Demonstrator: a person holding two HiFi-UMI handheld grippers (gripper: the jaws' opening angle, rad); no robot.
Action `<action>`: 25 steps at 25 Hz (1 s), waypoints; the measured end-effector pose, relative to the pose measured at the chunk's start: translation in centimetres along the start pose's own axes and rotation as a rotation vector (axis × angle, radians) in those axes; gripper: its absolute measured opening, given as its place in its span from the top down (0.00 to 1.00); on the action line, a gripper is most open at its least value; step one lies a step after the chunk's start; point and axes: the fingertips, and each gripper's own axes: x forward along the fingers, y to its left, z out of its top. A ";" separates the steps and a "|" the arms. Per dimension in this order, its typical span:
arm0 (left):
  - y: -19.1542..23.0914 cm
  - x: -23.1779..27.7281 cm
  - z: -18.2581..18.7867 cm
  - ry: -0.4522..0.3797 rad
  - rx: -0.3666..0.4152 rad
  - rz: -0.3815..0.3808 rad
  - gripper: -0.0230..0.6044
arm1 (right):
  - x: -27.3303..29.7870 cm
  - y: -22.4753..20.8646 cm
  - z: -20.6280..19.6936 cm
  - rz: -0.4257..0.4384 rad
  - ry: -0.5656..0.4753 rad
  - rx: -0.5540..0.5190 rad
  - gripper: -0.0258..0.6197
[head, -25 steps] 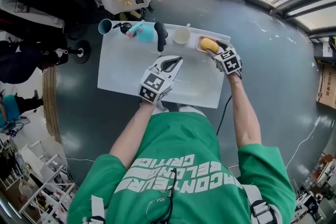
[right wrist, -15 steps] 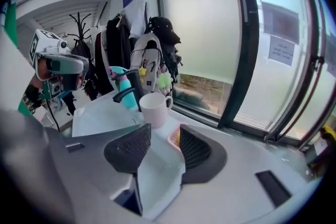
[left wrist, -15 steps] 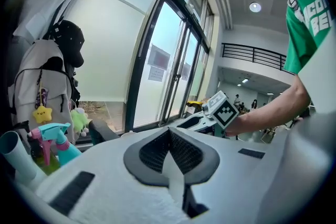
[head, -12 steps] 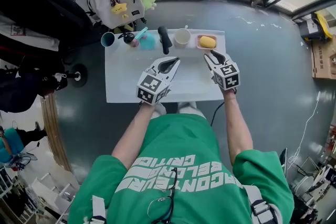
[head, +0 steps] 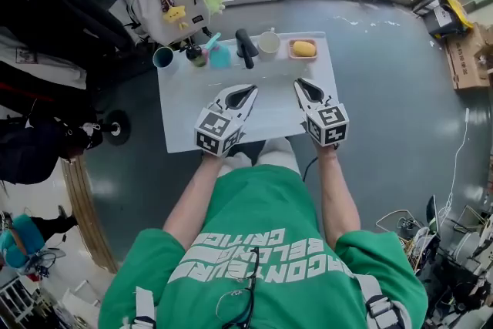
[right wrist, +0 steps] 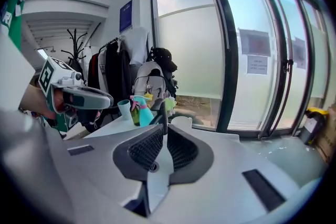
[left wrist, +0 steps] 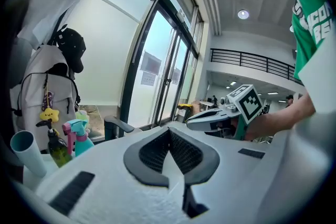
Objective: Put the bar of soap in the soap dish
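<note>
room: grey floor beside a tall glass wall, with a white table [head: 269, 115] right in front of me
back row: a teal cup [head: 163, 58], a teal spray bottle [head: 219, 55], a black handled thing [head: 245, 46] and a white cup [head: 269, 43] stand along the far edge, which leaves the near half of the table bare for working
bar of soap [head: 304, 48]: yellow, lying inside the pink soap dish [head: 292, 50] at the far right corner of the table, so i judge the job done
right gripper [head: 302, 86]: its jaws have just been closing and now stand together with nothing between them; i hold it over the near part of the table, pointing at the far edge
soap against right gripper: the dish sits straight ahead of the tips, apart from them, with bare table between
left gripper [head: 240, 96]: jaws together and empty, held beside the right one; the soap is ahead and off to its right, further away
why held so: both tools are clear of the row and carry nothing, which reads to me as a resting pose once the soap is in its dish
risk: little that i can judge, so long as neither tool swings into the back row
</note>
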 end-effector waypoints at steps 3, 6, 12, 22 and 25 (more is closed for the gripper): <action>-0.3 -1.4 -0.2 -0.004 0.028 -0.020 0.95 | -1.3 1.7 0.5 -0.036 -0.040 0.006 0.92; -0.6 -2.9 -0.4 -0.021 0.038 -0.032 0.95 | -2.7 3.2 0.6 -0.066 -0.068 0.022 0.93; -0.1 -5.7 0.1 -0.076 0.006 -0.014 0.95 | -5.3 6.0 0.6 -0.102 -0.112 0.075 0.94; 0.1 -6.2 -0.3 -0.078 0.036 -0.014 0.95 | -4.4 9.0 -1.3 -0.061 -0.102 0.086 0.94; -0.2 -6.0 -0.6 -0.072 0.040 -0.020 0.95 | -4.1 9.5 -1.4 -0.046 -0.101 0.080 0.94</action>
